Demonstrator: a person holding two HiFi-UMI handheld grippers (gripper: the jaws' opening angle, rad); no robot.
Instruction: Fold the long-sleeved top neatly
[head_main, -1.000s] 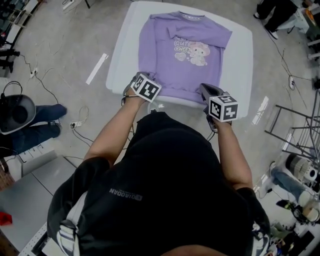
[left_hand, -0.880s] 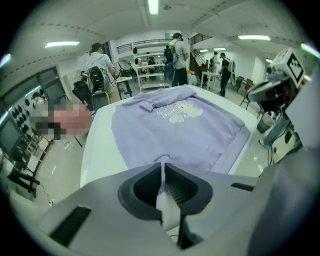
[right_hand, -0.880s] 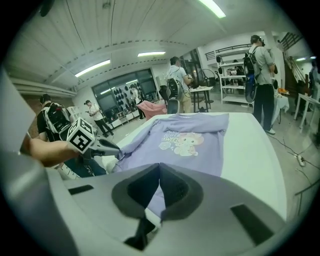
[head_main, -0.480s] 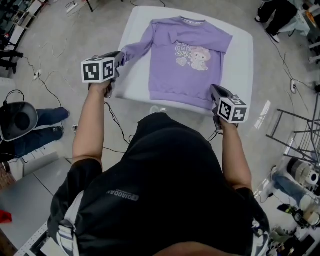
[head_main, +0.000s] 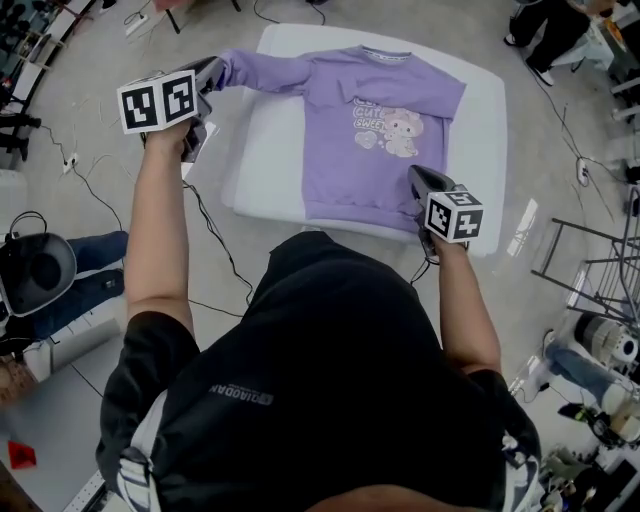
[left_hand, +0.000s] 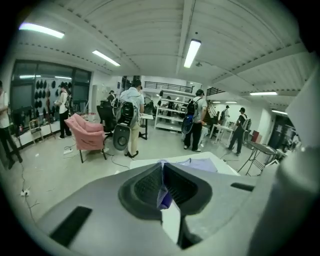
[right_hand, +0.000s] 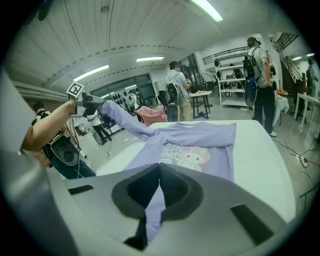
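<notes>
A lilac long-sleeved top (head_main: 380, 120) with a cartoon print lies front up on a white table (head_main: 485, 140), its hem toward me. My left gripper (head_main: 212, 72) is raised off the table's left side, shut on the cuff of the left sleeve (head_main: 265, 72), which stretches out sideways from the shoulder. A pinch of lilac cloth (left_hand: 165, 197) shows between its jaws. My right gripper (head_main: 415, 182) is shut on the hem (right_hand: 155, 210) at the top's near right corner. The right gripper view shows the top (right_hand: 195, 145) and the lifted sleeve (right_hand: 125, 122). The right sleeve lies folded across the chest.
Cables (head_main: 215, 240) trail over the floor left of the table. A seated person's legs (head_main: 80, 270) and a round black stool (head_main: 35, 270) are at far left. A metal rack (head_main: 600, 260) stands at right. People and a pink chair (left_hand: 87, 135) are beyond.
My left gripper left the near left hem corner, took the sleeve cuff and carried it up and out to the left, drawing the sleeve straight. The right gripper shifted slightly along the hem.
</notes>
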